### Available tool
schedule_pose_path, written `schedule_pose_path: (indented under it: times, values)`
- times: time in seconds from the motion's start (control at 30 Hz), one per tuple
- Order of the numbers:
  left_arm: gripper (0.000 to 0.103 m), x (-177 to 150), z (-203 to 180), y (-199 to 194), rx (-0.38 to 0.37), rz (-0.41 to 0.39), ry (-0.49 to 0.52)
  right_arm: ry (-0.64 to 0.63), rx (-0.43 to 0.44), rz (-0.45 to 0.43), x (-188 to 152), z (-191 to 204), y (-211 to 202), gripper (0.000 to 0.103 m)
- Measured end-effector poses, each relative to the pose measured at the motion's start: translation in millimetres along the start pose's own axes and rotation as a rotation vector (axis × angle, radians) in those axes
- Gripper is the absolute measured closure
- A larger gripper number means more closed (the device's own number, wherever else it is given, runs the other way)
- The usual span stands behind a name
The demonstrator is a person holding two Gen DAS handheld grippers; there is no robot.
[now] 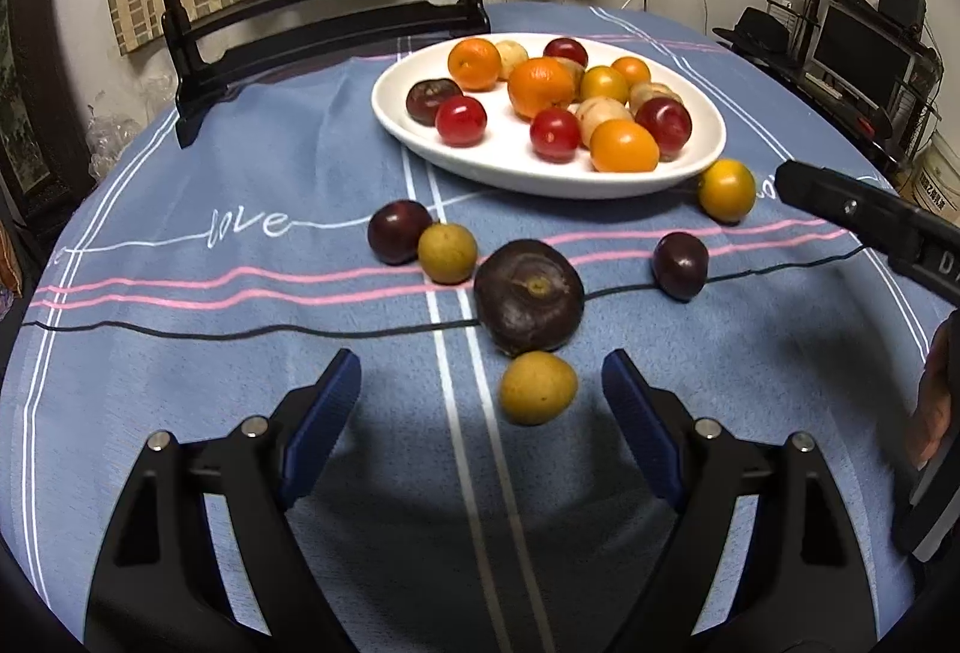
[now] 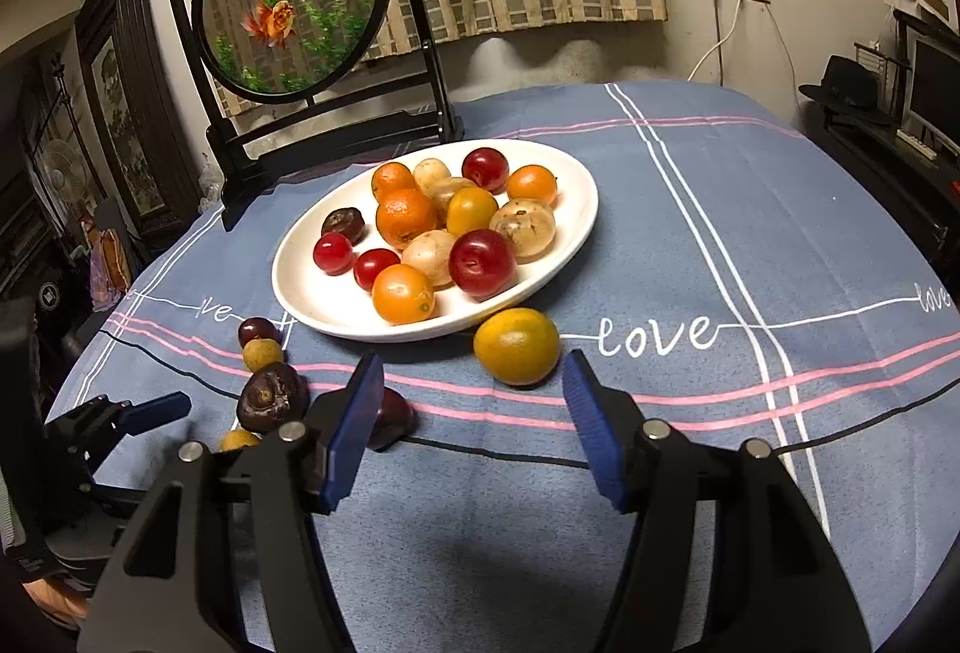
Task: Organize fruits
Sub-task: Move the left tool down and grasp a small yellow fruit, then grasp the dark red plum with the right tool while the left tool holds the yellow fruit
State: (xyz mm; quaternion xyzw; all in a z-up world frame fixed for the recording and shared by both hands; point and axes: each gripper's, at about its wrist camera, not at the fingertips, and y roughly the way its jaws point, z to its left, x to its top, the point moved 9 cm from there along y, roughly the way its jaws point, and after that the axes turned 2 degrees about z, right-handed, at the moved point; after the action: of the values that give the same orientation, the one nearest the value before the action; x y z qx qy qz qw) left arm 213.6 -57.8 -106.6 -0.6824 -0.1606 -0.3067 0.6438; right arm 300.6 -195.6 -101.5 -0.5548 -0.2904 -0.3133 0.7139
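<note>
Left gripper (image 1: 480, 401) fingers apart: straddle the small yellow-brown fruit (image 1: 538, 387), avoiding the dark passion fruit (image 1: 528, 296); right gripper (image 2: 474, 413) fingers apart, empty.

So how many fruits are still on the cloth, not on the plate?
6: yellow one beside the plate; dark ones; big dark one; tan ones. None look hidden.

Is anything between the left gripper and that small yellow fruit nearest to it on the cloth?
Nothing visible. The left gripper is open with the small yellow fruit lying between its fingers, bare cloth in front. The big dark fruit sits just behind it, touching or nearly so.
</note>
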Motion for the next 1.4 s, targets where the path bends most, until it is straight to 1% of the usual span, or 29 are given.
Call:
schedule_pose_path:
  times: [0.13,0.2,0.23,0.27,0.3,0.37,0.43,0.53,0.6,0.73,0.83,1.03,1.17,1.4]
  values:
    - [0.019,-4,1,7,0.007,0.022,0.0,-0.007,-0.001,0.005,-1,1,1,0.041]
    - [0.022,-4,0,7,0.013,0.021,0.006,-0.009,-0.002,0.008,-2,2,2,0.041]
    - [0.025,-4,0,7,0.018,0.017,0.007,-0.01,-0.003,0.008,-2,2,2,0.041]
    - [0.033,-4,0,8,0.017,0.018,0.007,-0.011,-0.002,0.01,-2,2,2,0.041]
    - [0.038,-5,-1,10,0.004,0.027,0.004,-0.012,-0.001,0.012,-3,2,3,0.041]
    - [0.042,-6,-1,13,-0.013,0.041,-0.004,-0.014,0.001,0.016,-4,3,3,0.041]
    - [0.043,-6,-1,13,-0.016,0.04,-0.002,-0.016,0.004,0.018,-4,4,3,0.041]
    - [0.051,-6,-4,13,-0.025,0.036,0.01,-0.015,0.004,0.019,-4,4,3,0.041]
    - [0.062,-6,-8,12,-0.032,0.032,0.022,-0.016,0.003,0.024,-6,4,4,0.041]
    - [0.075,-7,-12,10,-0.039,0.03,0.034,-0.032,0.01,0.03,-7,7,4,0.041]
    - [0.077,-7,-11,9,-0.046,0.037,0.026,-0.088,0.035,0.052,-11,20,6,0.041]
    - [0.077,-5,-7,4,-0.064,0.026,0.009,-0.251,0.08,0.1,-27,53,9,0.041]
    - [0.077,-3,-6,1,-0.074,0.02,0.004,-0.271,0.079,0.117,-31,56,12,0.041]
    - [0.077,1,-3,-4,-0.083,0.003,-0.003,-0.291,0.021,0.165,-37,55,25,0.041]
